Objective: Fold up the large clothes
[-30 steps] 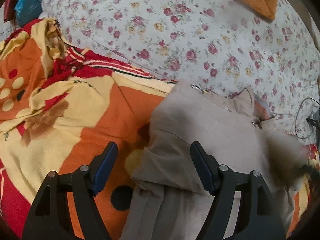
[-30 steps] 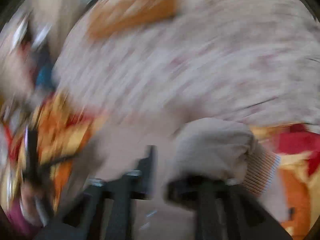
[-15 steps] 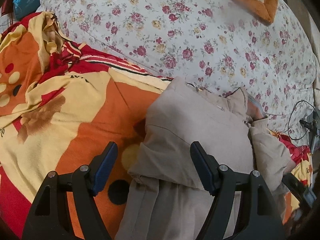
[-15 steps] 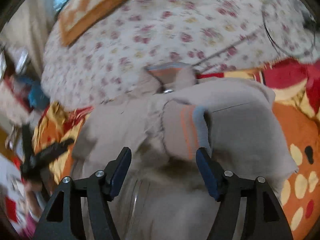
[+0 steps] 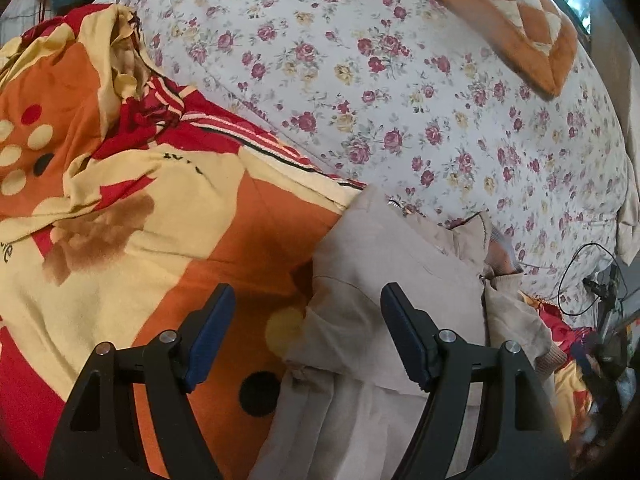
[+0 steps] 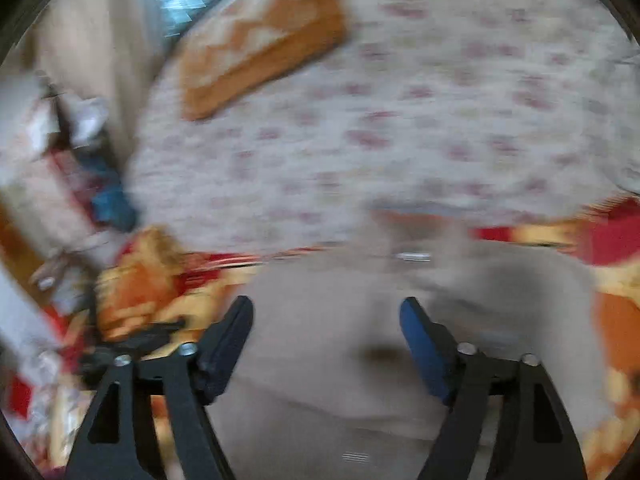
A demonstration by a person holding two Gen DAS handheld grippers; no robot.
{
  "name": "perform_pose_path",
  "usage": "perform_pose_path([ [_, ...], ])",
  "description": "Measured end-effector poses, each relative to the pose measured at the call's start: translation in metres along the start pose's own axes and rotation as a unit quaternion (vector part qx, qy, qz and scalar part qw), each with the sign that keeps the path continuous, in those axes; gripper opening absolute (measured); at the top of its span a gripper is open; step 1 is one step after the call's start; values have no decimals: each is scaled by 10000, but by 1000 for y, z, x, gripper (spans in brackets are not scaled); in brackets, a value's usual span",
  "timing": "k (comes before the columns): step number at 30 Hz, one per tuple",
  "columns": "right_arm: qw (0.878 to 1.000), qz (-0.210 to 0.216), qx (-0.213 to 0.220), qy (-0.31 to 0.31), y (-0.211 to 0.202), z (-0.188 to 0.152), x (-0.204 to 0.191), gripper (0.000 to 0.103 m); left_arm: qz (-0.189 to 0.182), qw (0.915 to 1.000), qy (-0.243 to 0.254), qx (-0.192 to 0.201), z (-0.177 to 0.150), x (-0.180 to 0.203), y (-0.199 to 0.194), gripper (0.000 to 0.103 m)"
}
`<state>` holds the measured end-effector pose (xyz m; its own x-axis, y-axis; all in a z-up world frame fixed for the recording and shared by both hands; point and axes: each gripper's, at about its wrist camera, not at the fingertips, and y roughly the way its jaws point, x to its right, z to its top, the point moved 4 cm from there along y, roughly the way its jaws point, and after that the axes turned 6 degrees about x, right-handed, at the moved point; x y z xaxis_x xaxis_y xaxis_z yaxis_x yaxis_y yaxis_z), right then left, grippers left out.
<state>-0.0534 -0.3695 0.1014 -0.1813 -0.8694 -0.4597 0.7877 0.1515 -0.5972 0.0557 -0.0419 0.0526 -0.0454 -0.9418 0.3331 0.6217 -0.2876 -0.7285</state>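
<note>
My right tongs [image 6: 326, 342] just been opening; sleeve cuff they pinched a second ago now released, nothing between jaws, view blurred. My left tongs [image 5: 306, 334] unchanged: jaws wide apart, empty, poised over left edge of beige jacket [image 5: 396, 276]. Jacket lies part-folded on orange-red-yellow blanket [image 5: 132, 240], collar end touching floral bedsheet [image 5: 400, 100]. Open sheet beyond; orange quilted cushion [image 5: 516, 20] at far edge. Black cable [image 5: 572, 276] at right.
</note>
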Motion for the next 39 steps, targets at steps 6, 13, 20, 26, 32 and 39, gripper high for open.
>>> perform_pose_path([
  [6, 9802, 145, -1101, 1640, 47, -31, 73, 82, -24, 9998, 217, 25, -1, 7, -4, 75],
  [13, 9601, 2346, -928, 1206, 40, 2, -50, 80, -303, 9995, -10, 60, 4, 1, -9, 75],
  [20, 9835, 1282, -579, 1142, -5, -17, 10, 83, -826, 9963, -246, -48, -5, 16, -8, 86],
  [26, 9908, 72, -119, 1345, -66, -27, 88, 83, -938, 9947, 226, -368, -33, 68, 5, 86],
  [32, 9878, -644, 198, 1405, -93, -31, 127, 83, -404, 9947, 736, -588, -47, 114, 40, 83],
  [39, 9764, -1070, 223, 1863, -105, -44, 168, 83, -809, 9898, 1054, -508, -26, 141, 16, 22],
])
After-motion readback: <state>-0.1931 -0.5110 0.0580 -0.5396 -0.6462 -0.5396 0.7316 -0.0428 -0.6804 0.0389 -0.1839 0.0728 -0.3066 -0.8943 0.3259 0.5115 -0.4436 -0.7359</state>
